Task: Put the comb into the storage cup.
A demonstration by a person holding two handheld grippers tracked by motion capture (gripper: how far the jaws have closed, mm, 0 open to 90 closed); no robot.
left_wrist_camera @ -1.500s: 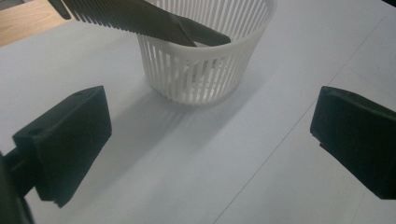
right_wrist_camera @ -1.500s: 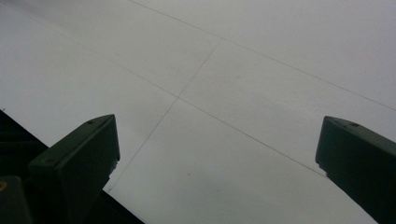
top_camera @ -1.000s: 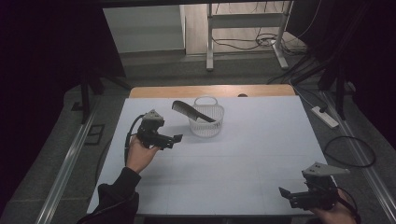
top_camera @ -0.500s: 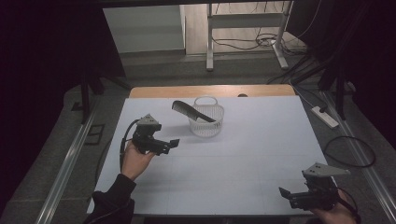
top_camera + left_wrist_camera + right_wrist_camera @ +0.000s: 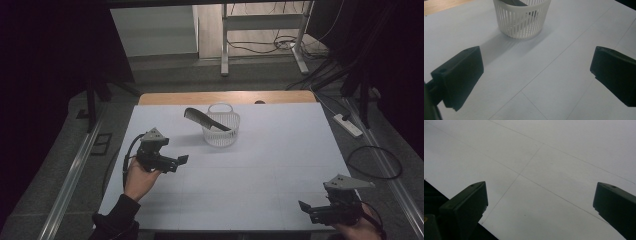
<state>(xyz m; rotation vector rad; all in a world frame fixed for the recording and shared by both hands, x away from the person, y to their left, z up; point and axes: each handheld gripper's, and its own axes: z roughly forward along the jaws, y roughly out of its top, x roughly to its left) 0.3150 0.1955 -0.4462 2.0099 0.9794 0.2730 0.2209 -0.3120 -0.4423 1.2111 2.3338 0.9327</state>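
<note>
A white slatted basket [image 5: 221, 127] stands on the white table [image 5: 260, 165] towards the back, with a dark comb [image 5: 205, 119] leaning out of it to the left. In the left gripper view the basket [image 5: 521, 18] sits ahead of the wide-apart jaws. My left gripper [image 5: 182, 160] is held open at the table's left, pointing right, some way in front of and to the left of the basket. My right gripper [image 5: 302, 206] stands open at the front right edge, jaws pointing left over bare table, nothing between them.
A wooden strip [image 5: 225, 97] runs along the table's far edge. Beyond it stand a metal frame [image 5: 260, 30] and cables on the floor. A power strip [image 5: 348, 125] lies on the floor to the right. Dark curtains flank both sides.
My left gripper has drawn back towards the front left, away from the basket. The right gripper has stayed put.
</note>
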